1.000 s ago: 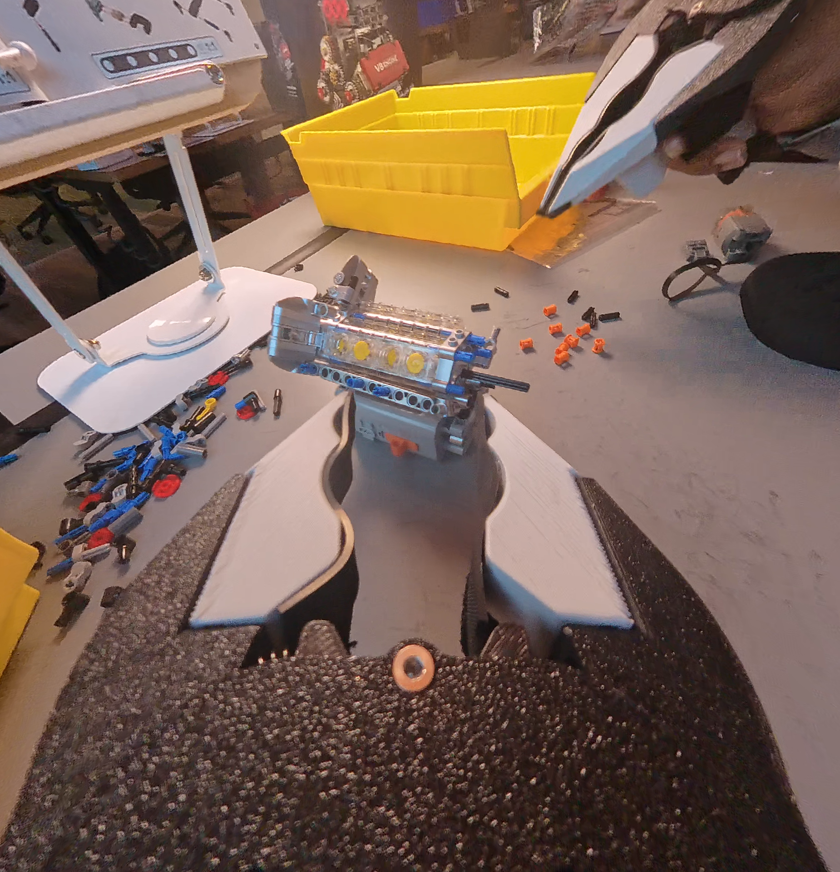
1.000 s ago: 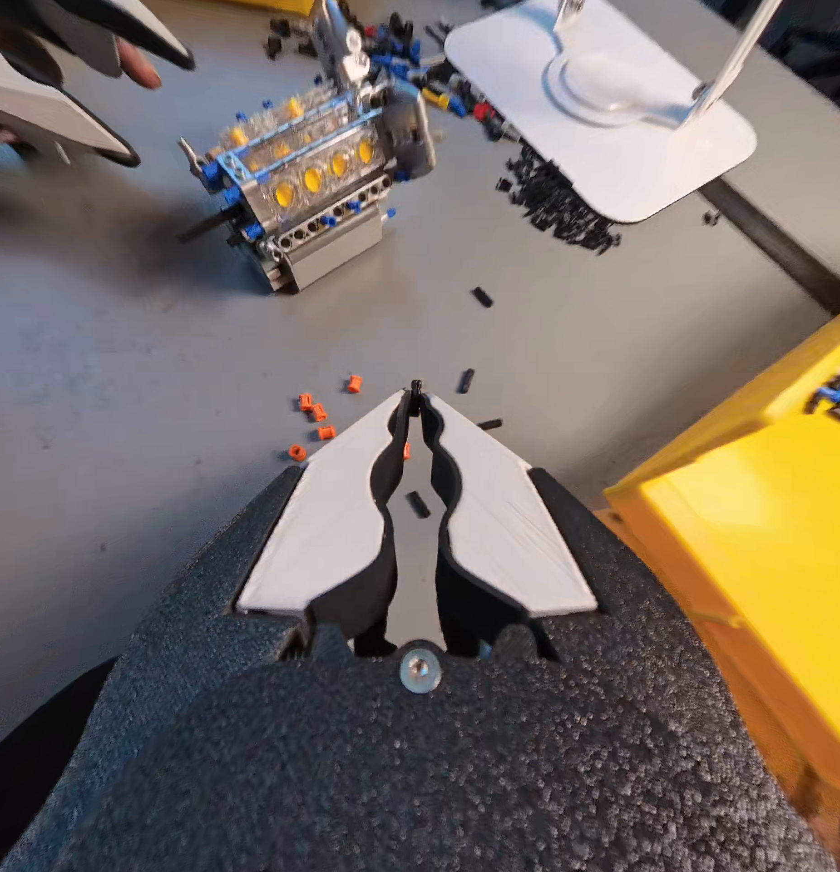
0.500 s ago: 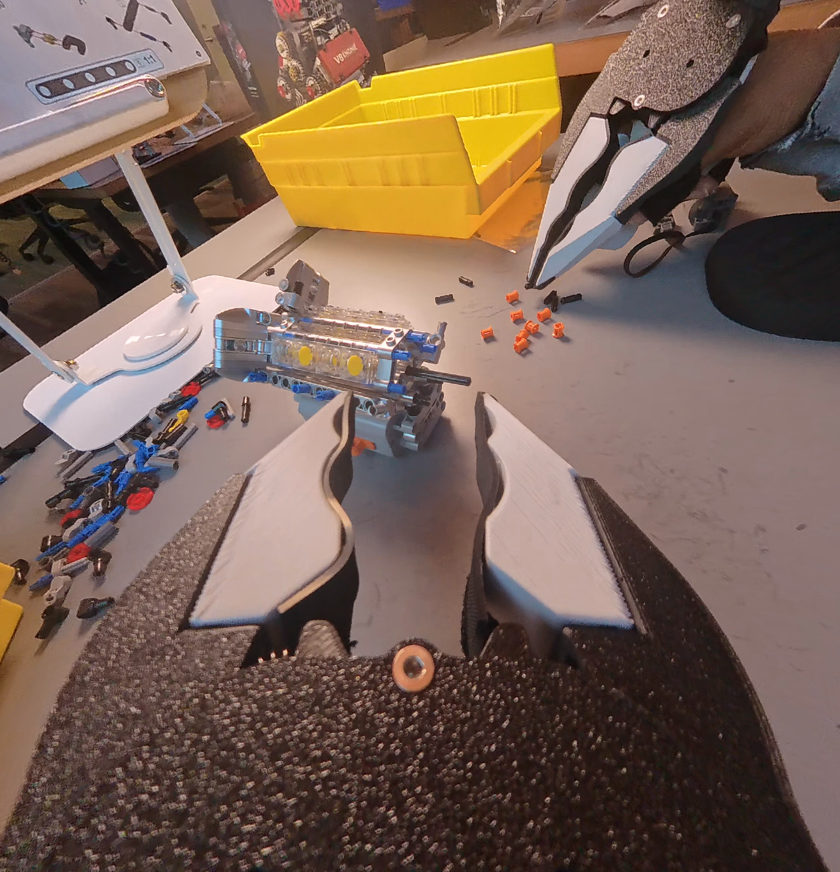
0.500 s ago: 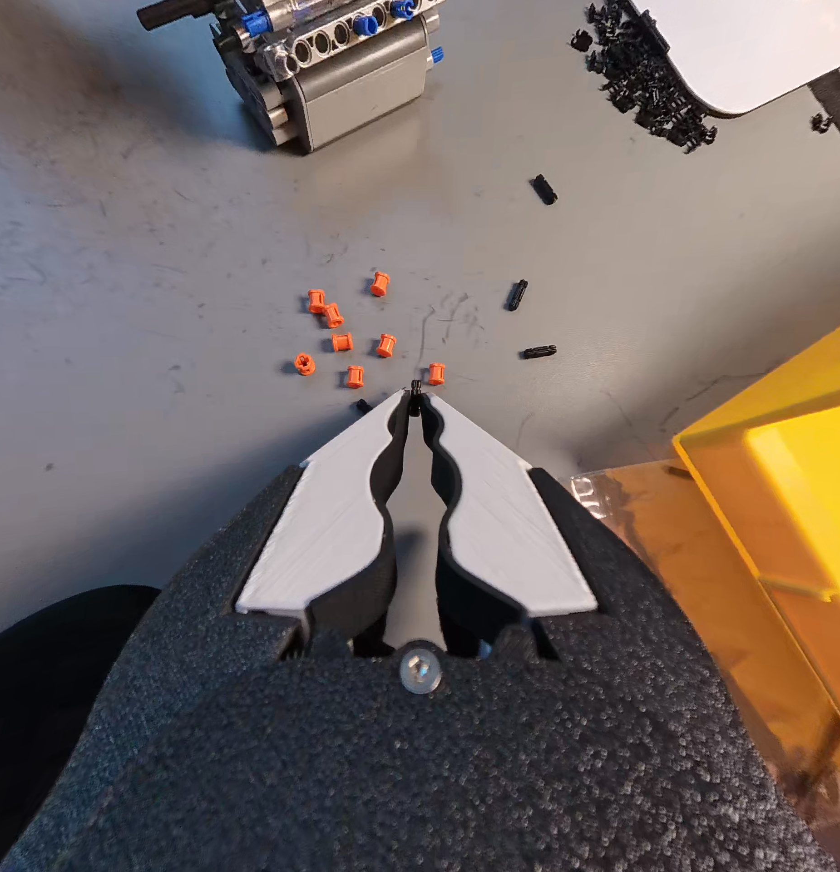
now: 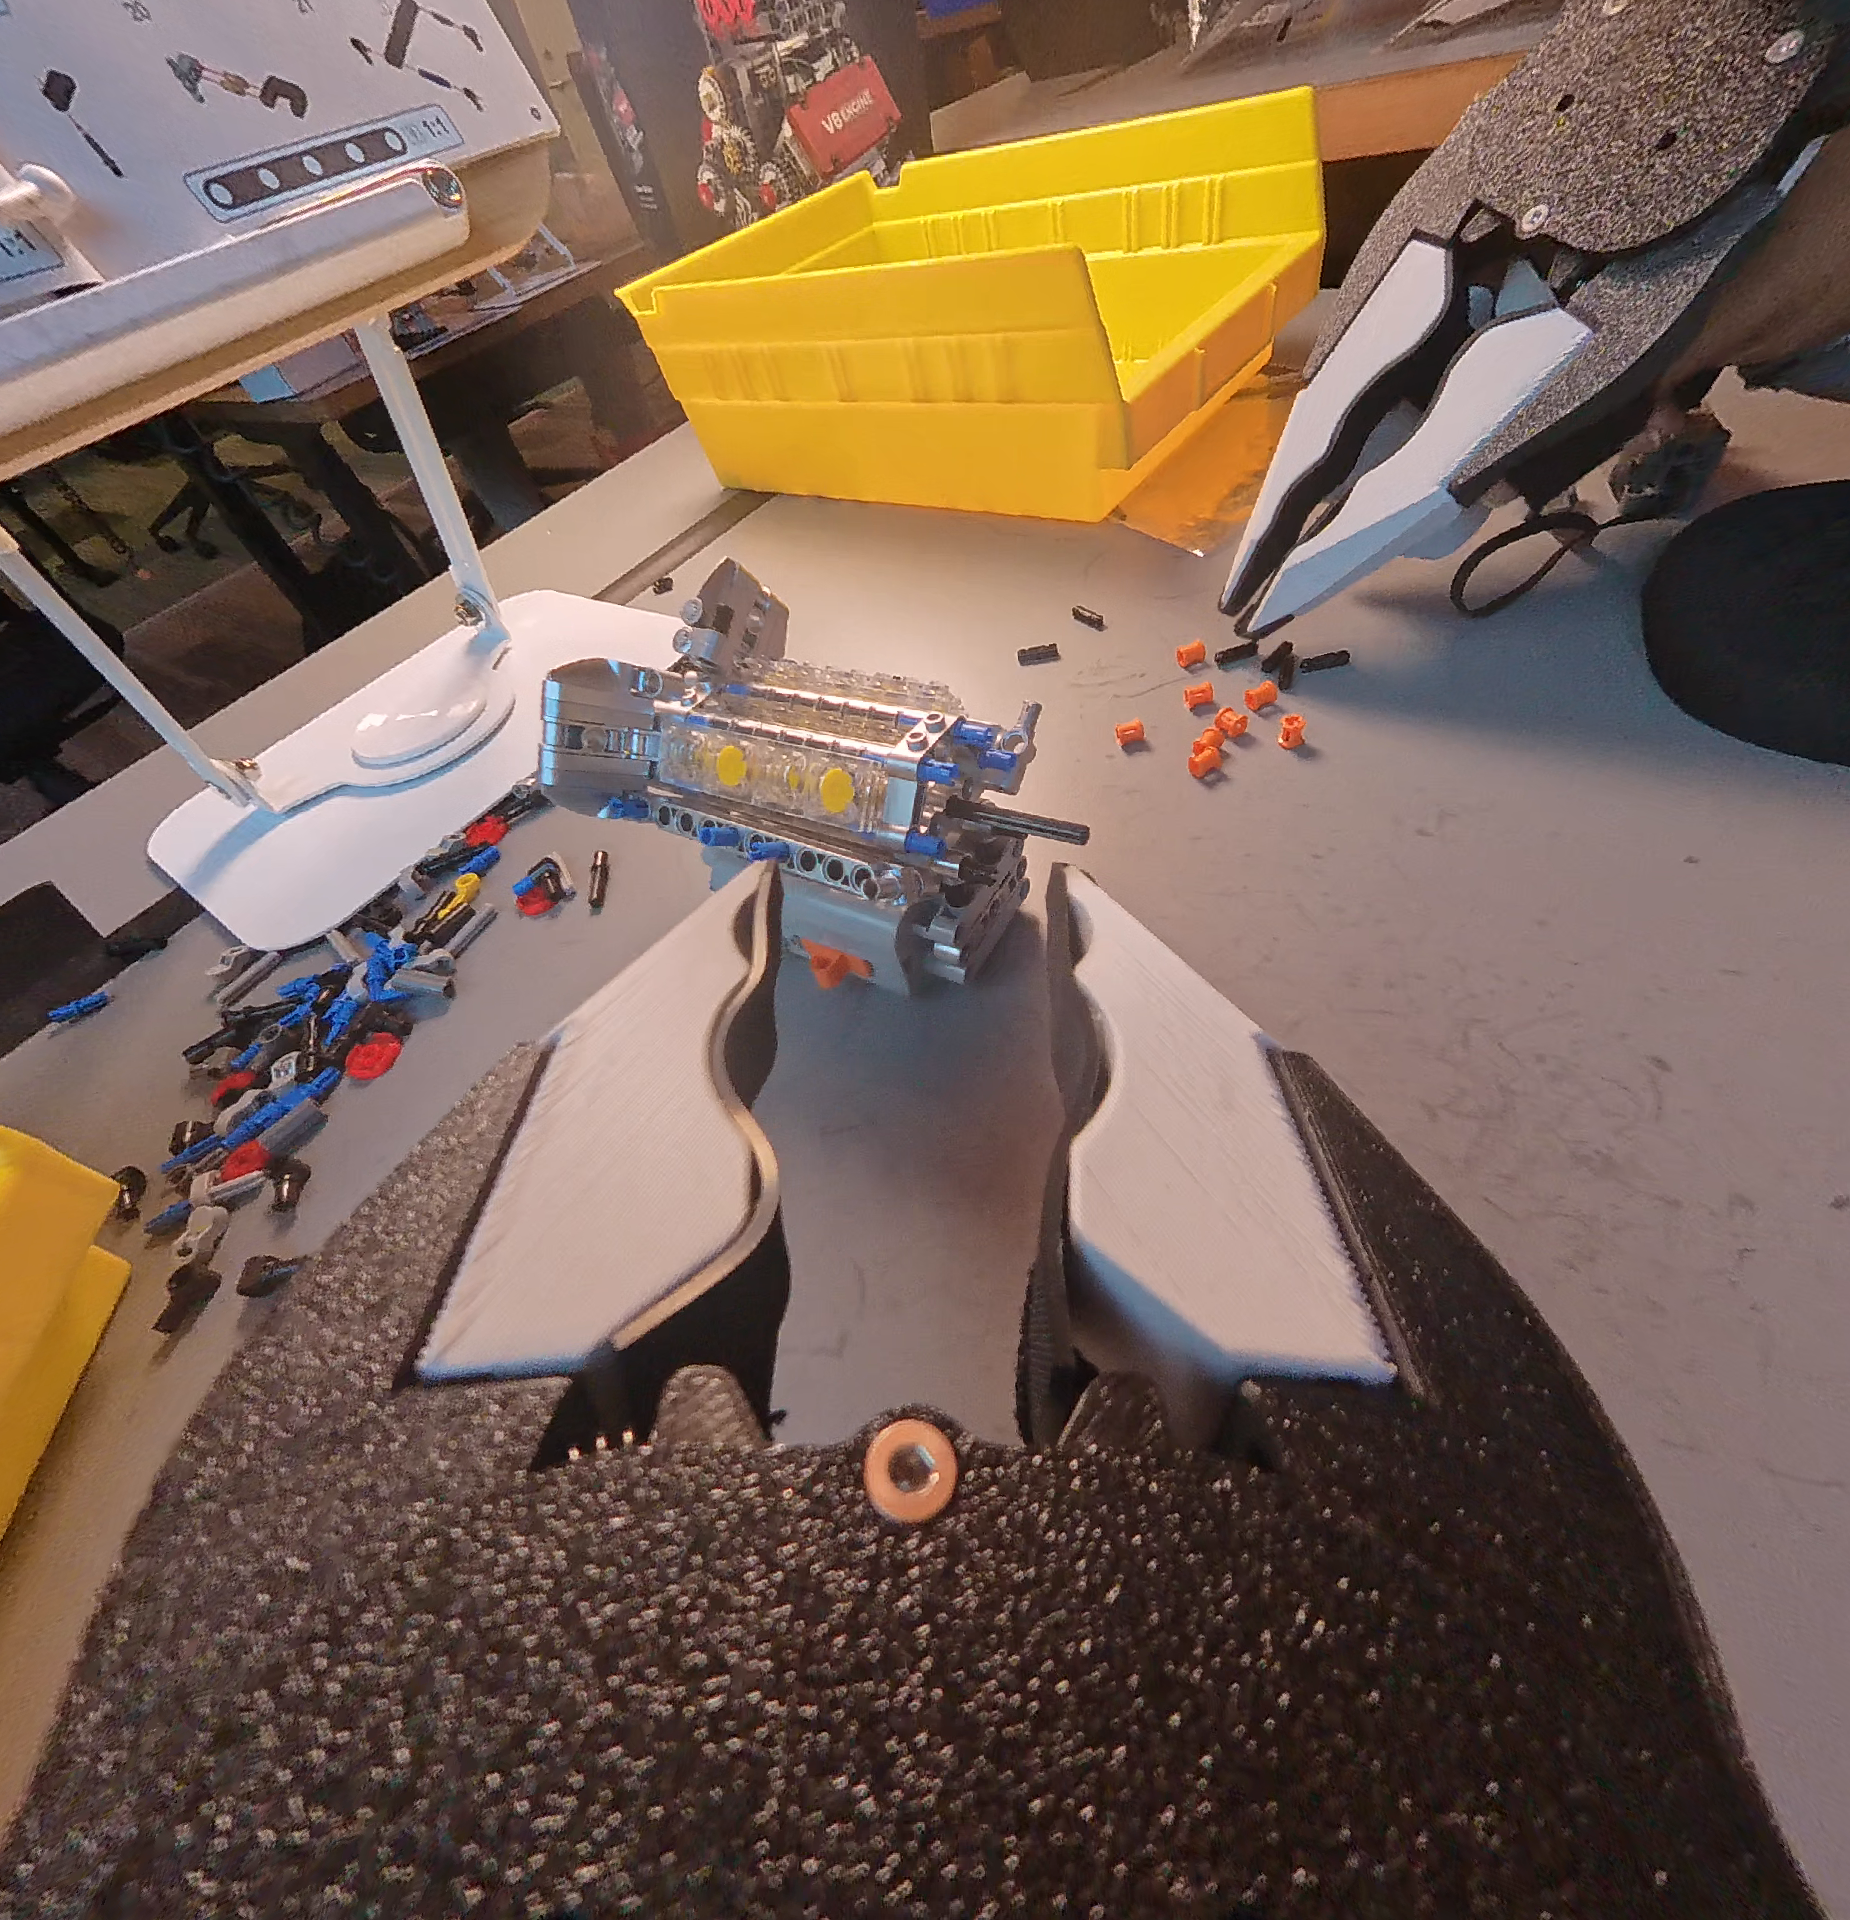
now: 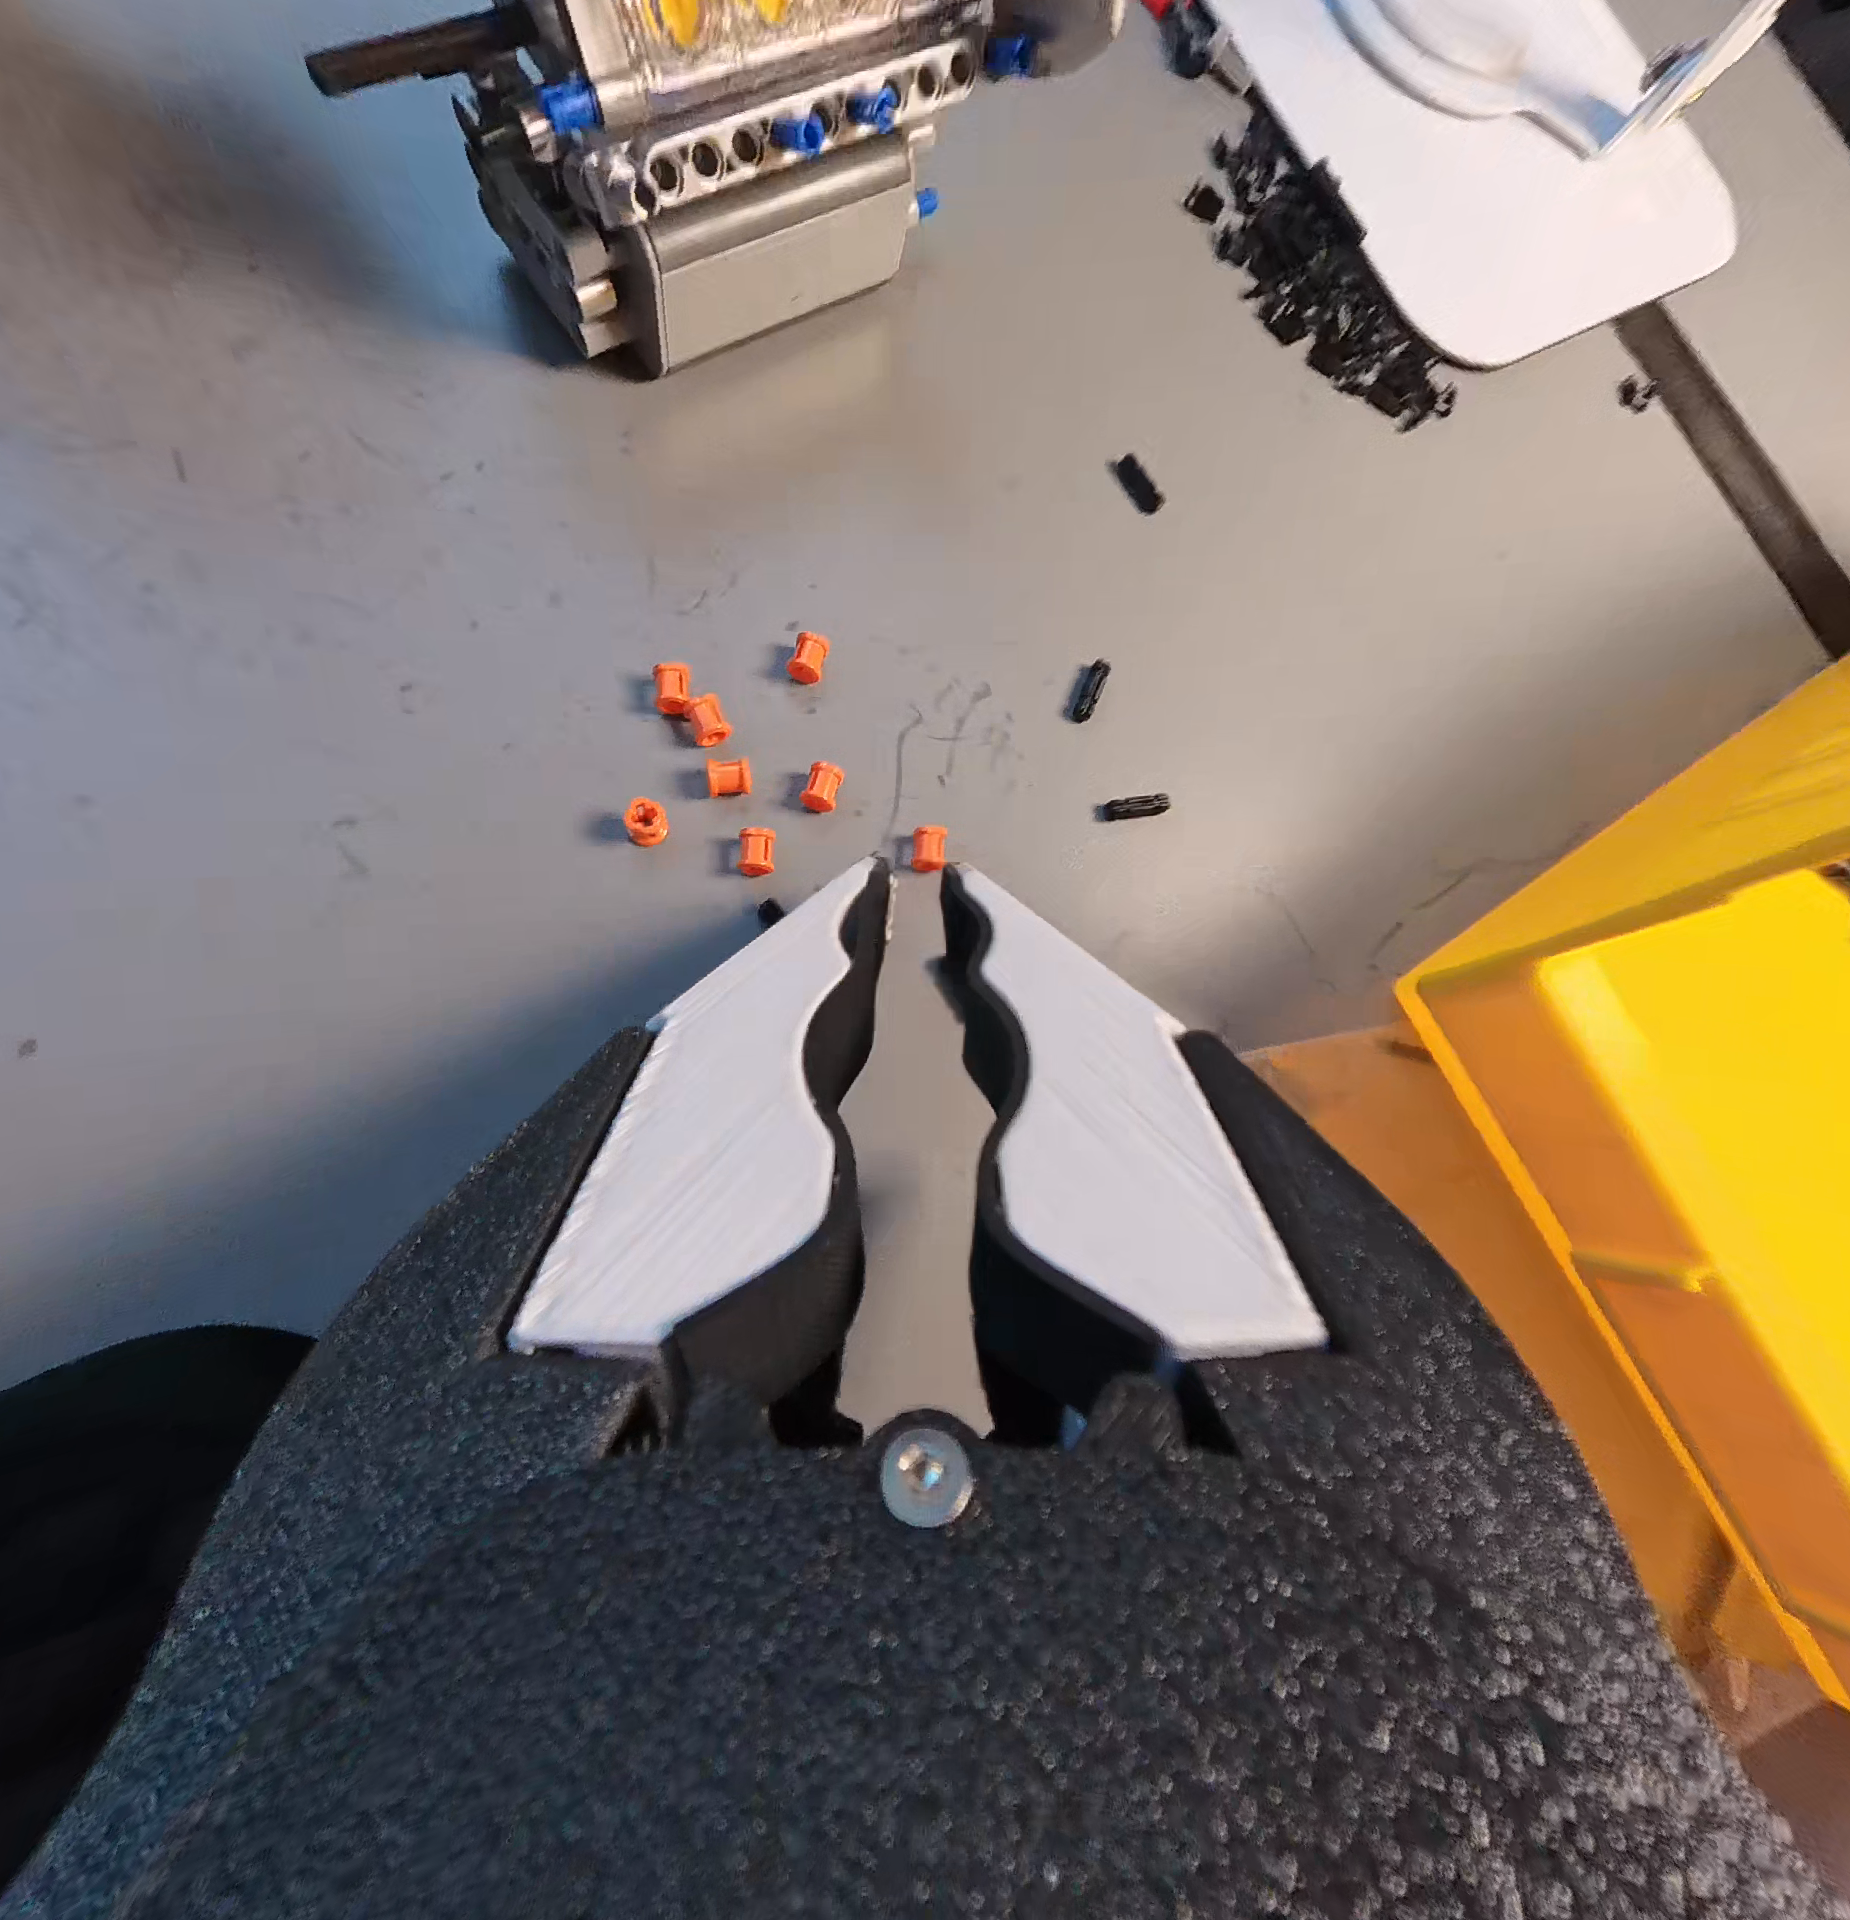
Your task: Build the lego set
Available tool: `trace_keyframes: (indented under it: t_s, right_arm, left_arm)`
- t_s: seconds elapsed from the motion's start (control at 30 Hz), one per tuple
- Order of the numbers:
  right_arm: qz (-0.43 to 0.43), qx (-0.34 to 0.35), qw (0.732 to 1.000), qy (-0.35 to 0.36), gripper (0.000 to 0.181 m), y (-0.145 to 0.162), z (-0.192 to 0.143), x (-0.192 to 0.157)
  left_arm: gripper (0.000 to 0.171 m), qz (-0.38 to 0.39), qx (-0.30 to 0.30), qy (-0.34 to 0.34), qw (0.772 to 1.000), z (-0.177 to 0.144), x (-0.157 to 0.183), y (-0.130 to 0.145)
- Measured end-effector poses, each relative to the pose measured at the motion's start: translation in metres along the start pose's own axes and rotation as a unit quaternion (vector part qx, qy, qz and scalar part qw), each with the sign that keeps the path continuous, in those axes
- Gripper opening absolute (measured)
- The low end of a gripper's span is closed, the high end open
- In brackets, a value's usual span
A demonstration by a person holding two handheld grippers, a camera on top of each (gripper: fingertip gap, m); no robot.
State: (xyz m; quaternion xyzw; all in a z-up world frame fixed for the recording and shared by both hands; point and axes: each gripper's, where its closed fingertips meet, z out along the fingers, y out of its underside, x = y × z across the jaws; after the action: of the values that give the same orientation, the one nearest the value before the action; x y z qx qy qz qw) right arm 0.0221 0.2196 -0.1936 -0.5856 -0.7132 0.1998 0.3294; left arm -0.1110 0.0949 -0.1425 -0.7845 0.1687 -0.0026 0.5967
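A grey brick-built engine model (image 5: 796,769) with yellow pistons and blue pins stands on the grey table (image 5: 1420,1039). My left gripper (image 5: 908,883) is open and empty, its fingertips on either side of the model's near grey base, not touching it. My right gripper (image 6: 913,871) is open by a narrow gap, tips low over the table just short of one orange bush (image 6: 928,847). Several more orange bushes (image 6: 729,777) lie scattered beyond it. The right gripper also shows in the left wrist view (image 5: 1248,618), pointing down at the bushes (image 5: 1212,722). The model shows at the top of the right wrist view (image 6: 755,156).
A yellow bin (image 5: 952,343) stands behind the model and to the right in the right wrist view (image 6: 1679,1091). A white stand base (image 5: 381,769) sits left, with a pile of blue, black and red parts (image 5: 308,1029). Loose black pins (image 6: 1087,691) lie about. A black round object (image 5: 1773,623) lies far right. My hands' fingertips stand some 20 cm from each other.
My right gripper came down to the orange bushes and its tips, which were pinched on a tiny black piece, have parted a little. My left gripper stays open near the model.
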Motion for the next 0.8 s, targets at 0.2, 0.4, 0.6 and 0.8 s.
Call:
trace_keyframes:
  t_s: [0.2, 0.4, 0.6, 0.8]
  right_arm:
    - [-0.003, 0.163, 0.983, 0.079, 0.015, -0.045, -0.03, 0.026]
    - [0.006, 0.272, 0.954, 0.13, 0.045, -0.074, -0.057, 0.036]
    - [0.03, 0.327, 0.939, 0.106, 0.059, -0.134, -0.064, 0.039]
    - [0.008, 0.374, 0.918, 0.13, 0.038, -0.264, -0.083, 0.076]
  left_arm:
    - [0.05, 0.002, 0.016, -0.026, 1.0, -0.011, -0.021, -0.01]
    - [0.05, -0.022, 0.063, -0.055, 0.996, -0.035, -0.049, -0.029]
    - [0.05, -0.043, 0.059, -0.051, 0.996, -0.028, -0.047, -0.018]
    - [0.05, -0.05, 0.041, -0.026, 0.998, -0.016, -0.036, -0.007]
